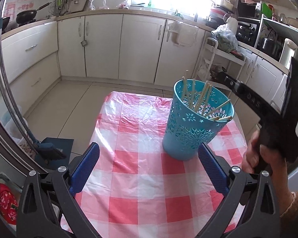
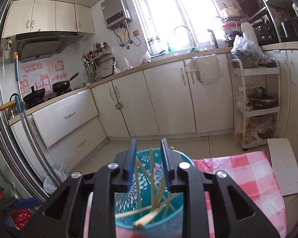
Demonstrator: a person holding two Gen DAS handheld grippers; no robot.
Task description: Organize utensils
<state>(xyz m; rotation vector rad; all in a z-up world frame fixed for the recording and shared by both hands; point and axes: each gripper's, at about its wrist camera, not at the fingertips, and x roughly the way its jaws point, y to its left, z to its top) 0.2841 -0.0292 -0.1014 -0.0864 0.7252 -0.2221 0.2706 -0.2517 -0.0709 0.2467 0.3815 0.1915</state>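
Observation:
A teal perforated utensil holder (image 1: 196, 119) stands upright on the pink-and-white checked tablecloth (image 1: 141, 178), right of centre. Several wooden chopsticks (image 1: 203, 101) lean inside it. My left gripper (image 1: 149, 158) is wide open and empty, low over the cloth, its right finger (image 1: 212, 170) just in front of the holder's base. In the right wrist view my right gripper (image 2: 148, 162) hovers directly above the holder (image 2: 149, 214), jaws partly open with nothing between them. The chopsticks (image 2: 155, 194) lie crossed in the holder below it. The right gripper's body (image 1: 268, 115), held by a hand, shows at the left wrist view's right edge.
Cream kitchen cabinets (image 1: 101, 45) and tiled floor (image 1: 73, 99) lie beyond the table. A white rolling rack (image 2: 256, 103) with a pot stands at the right. A white stool (image 2: 284, 166) sits by the table's right edge. A broom and dustpan (image 1: 49, 150) lean at the left.

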